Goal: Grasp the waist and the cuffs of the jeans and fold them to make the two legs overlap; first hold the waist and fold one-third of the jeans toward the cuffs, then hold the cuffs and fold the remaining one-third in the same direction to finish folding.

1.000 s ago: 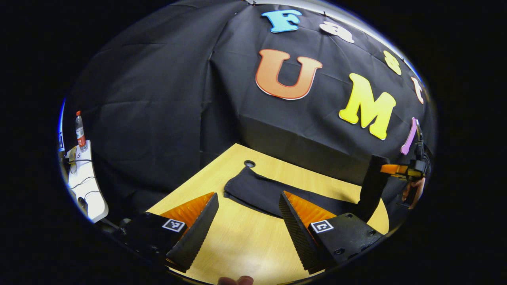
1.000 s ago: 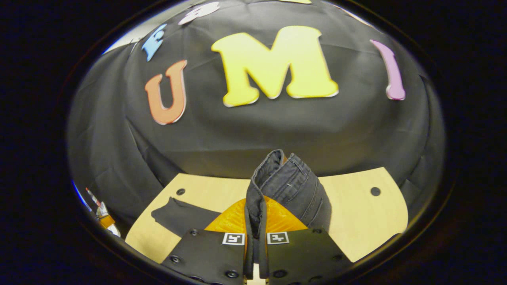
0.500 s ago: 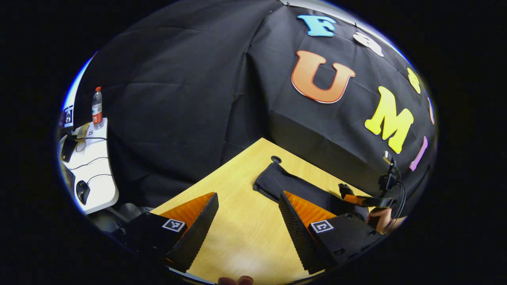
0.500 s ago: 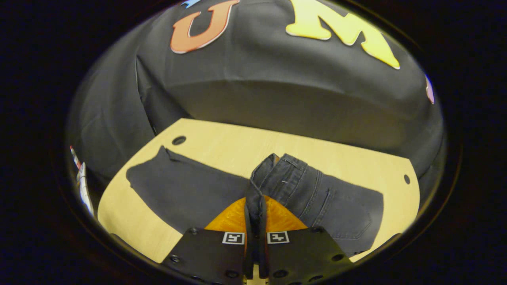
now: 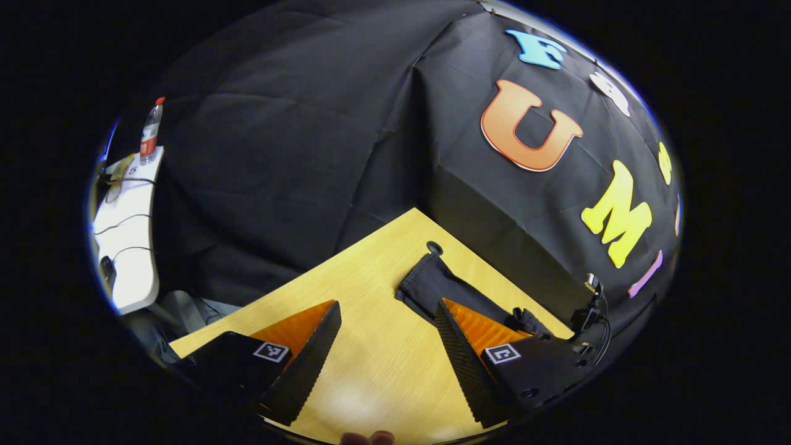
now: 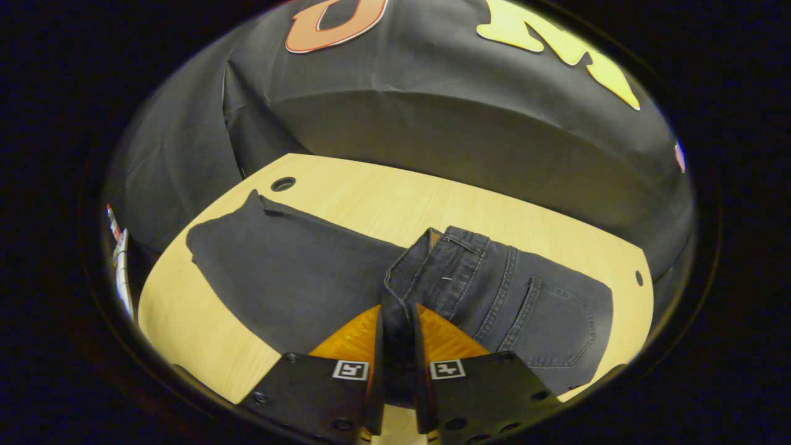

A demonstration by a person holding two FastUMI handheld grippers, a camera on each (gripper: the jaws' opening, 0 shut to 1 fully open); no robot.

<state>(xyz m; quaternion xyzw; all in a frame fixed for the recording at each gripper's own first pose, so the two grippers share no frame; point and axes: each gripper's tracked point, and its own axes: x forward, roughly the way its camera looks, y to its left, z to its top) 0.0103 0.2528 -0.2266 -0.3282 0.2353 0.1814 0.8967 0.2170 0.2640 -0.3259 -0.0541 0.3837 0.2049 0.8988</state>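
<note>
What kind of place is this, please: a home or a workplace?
Probably a staged recording booth, not a home: black cloth wall behind a bare wooden table holding only jeans, and a white side desk with cables and a bottle.

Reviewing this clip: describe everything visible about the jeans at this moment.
The jeans are dark grey denim with paler stitching, lying lengthwise on the wooden table. The waist end, showing belt loops and a back pocket, is folded over toward the cuffs, and the right gripper is clamped on the waistband. The leg end lies flat, its cuff reaching a round hole near the table's corner. The left gripper is open above bare table, not touching them.
</note>
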